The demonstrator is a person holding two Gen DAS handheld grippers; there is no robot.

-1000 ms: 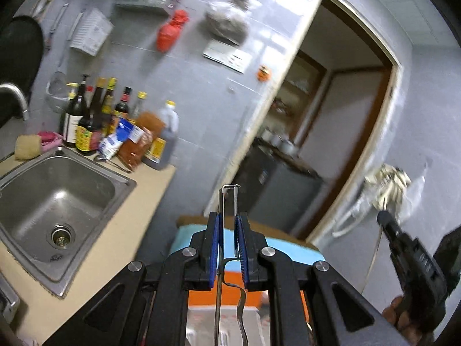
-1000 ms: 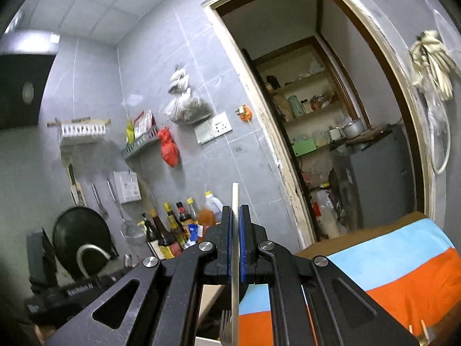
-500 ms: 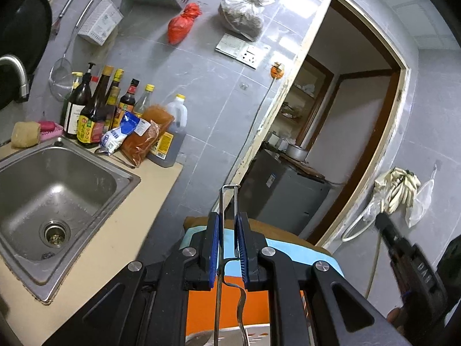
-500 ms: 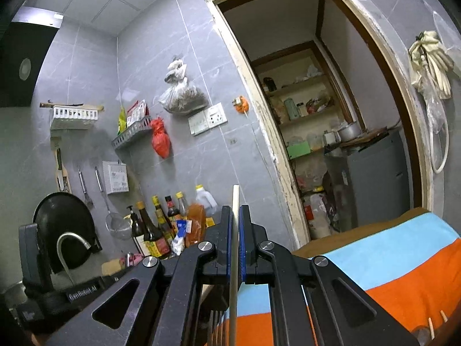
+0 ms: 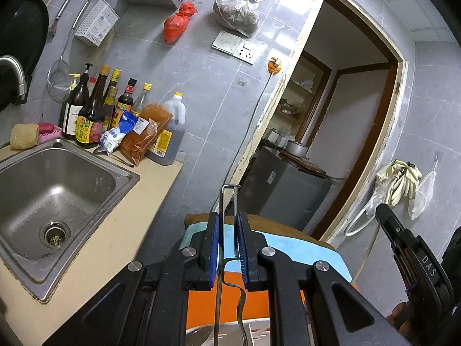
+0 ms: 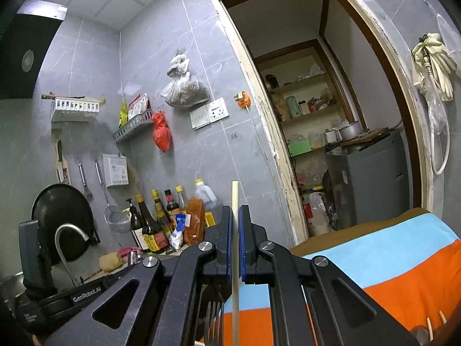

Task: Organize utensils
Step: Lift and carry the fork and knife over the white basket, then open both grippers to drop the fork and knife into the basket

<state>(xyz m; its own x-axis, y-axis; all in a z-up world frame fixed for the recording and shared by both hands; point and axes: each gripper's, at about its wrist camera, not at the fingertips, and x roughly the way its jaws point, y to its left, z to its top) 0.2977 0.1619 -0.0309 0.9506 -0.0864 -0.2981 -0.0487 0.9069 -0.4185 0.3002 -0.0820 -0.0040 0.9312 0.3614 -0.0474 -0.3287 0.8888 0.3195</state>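
The thin steel wire-handled utensil (image 5: 227, 230) stands upright between the blue pads of our left gripper (image 5: 228, 248), which is nearly closed on it. Our right gripper (image 6: 235, 245) clamps a pale wooden chopstick (image 6: 235, 248) upright above the striped orange-and-blue cloth (image 6: 403, 271). "GenRobot.AI" reads in the right view, "DAS" in the left. Only the left view shows the steel sink (image 5: 57, 190).
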